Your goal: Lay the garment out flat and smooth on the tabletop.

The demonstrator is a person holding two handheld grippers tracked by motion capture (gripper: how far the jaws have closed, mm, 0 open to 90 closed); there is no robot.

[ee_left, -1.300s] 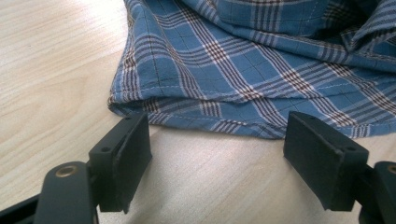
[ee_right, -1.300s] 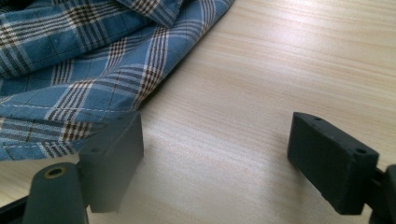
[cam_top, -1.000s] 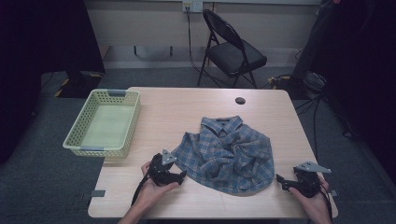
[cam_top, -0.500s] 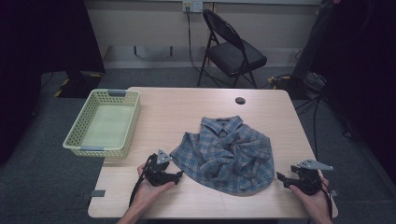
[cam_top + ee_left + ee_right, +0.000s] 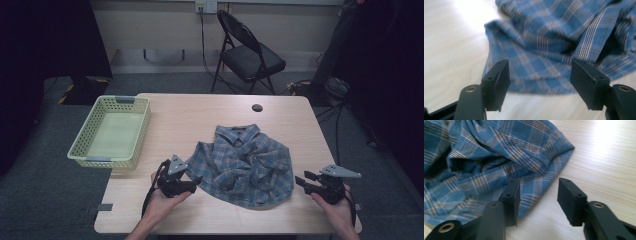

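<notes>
A crumpled blue plaid shirt [image 5: 244,162] lies on the wooden table [image 5: 200,120], collar toward the far side. My left gripper [image 5: 196,181] is open at the shirt's near left edge; in the left gripper view the shirt's hem [image 5: 534,82] lies just beyond my left gripper [image 5: 540,85], between the jaws. My right gripper [image 5: 301,181] is open just off the shirt's right edge. In the right gripper view my right gripper [image 5: 539,200] has its left jaw over the shirt's edge [image 5: 531,195] and its right jaw over bare wood.
A pale green plastic basket [image 5: 111,131], empty, stands at the table's left edge. A small dark round cap [image 5: 257,107] lies at the far side. A black folding chair [image 5: 247,52] stands behind the table.
My left gripper has moved right, up to the shirt's left edge. My right gripper has edged slightly toward the shirt.
</notes>
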